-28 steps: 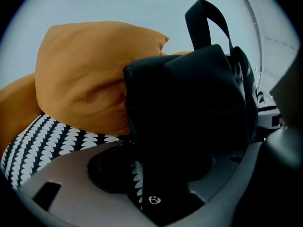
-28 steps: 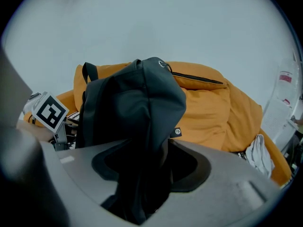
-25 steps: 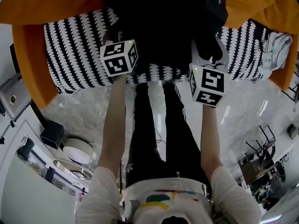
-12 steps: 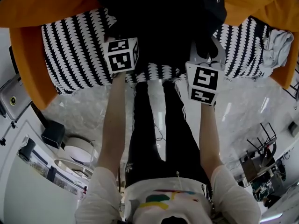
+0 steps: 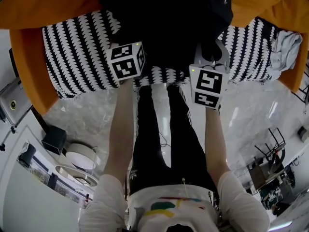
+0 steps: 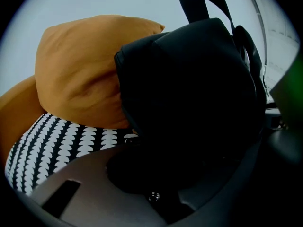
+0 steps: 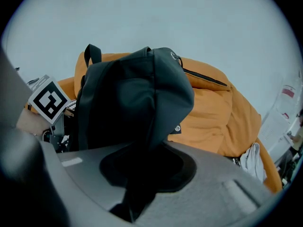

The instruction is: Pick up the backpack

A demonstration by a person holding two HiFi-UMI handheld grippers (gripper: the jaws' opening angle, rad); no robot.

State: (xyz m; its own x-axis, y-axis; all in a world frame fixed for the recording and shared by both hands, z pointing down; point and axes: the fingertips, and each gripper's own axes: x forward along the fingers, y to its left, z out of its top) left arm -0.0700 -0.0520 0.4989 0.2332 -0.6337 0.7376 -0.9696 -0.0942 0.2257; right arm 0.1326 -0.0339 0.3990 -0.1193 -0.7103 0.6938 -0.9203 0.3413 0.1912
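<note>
A black backpack (image 5: pixel 169 18) stands on the striped seat (image 5: pixel 77 47) of an orange sofa. My left gripper (image 5: pixel 120 36) reaches into its lower left side. In the left gripper view the bag (image 6: pixel 189 89) fills the space over the jaws, which are closing with its dark fabric between them. My right gripper (image 5: pixel 212 46) is at the bag's lower right. There its jaws are closing too, and a fold of the backpack (image 7: pixel 132 103) runs down and narrows between them (image 7: pixel 135 193). The left gripper's marker cube (image 7: pixel 47 98) shows beyond the bag.
Orange cushions (image 5: pixel 48 4) lie behind and beside the bag, one right against it (image 6: pixel 80 70). A pale grey cloth (image 5: pixel 285 50) lies at the seat's right end. Below the seat is a marble floor (image 5: pixel 82 115) with the person's legs, a black box (image 5: pixel 53 138) and a round white object (image 5: pixel 79 158).
The right gripper's white jaws have drawn together on the bag. Both marker cubes have edged slightly inward; the backpack has stayed in place.
</note>
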